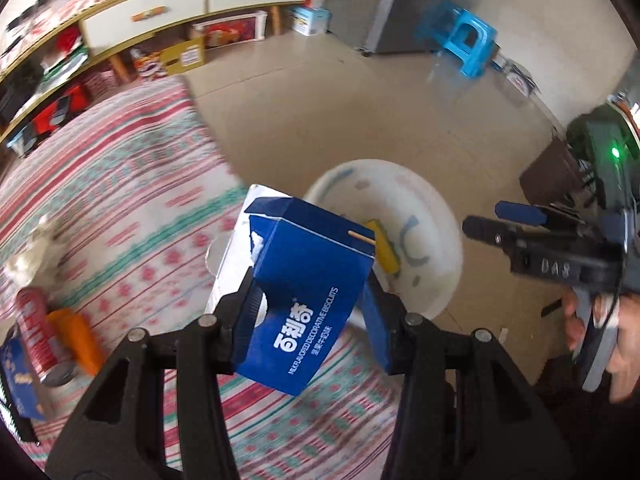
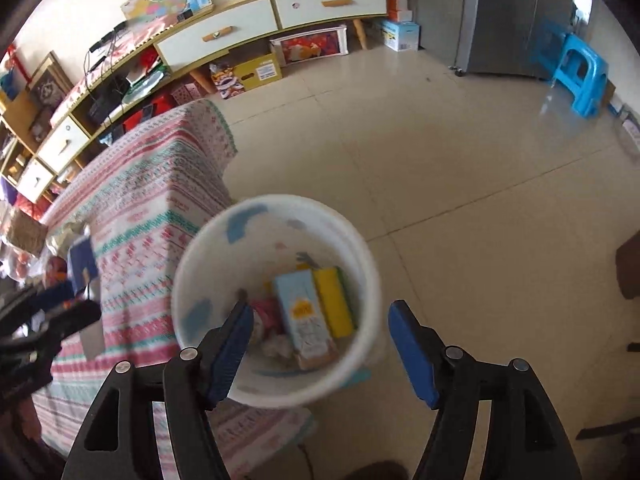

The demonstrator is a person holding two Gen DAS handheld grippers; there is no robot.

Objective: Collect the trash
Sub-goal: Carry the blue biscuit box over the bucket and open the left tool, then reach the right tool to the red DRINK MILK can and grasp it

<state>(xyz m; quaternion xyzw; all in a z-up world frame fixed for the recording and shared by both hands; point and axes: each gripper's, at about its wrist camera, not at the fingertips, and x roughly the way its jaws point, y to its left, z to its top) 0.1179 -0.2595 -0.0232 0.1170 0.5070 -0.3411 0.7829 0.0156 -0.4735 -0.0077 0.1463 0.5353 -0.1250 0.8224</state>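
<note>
My left gripper is shut on a blue biscuit box, holding it tilted above the edge of the cloth-covered table. Just beyond the box, on the floor, stands a white bin. My right gripper is open over the white bin with nothing between its fingers. Inside the bin lie a light blue carton, a yellow sponge and something pink. In the left wrist view the right gripper shows at the right, carried by a hand.
A red can and an orange object lie on the table's left part. A low cabinet with boxes beneath runs along the far wall. A blue stool stands by a grey fridge. Tiled floor surrounds the bin.
</note>
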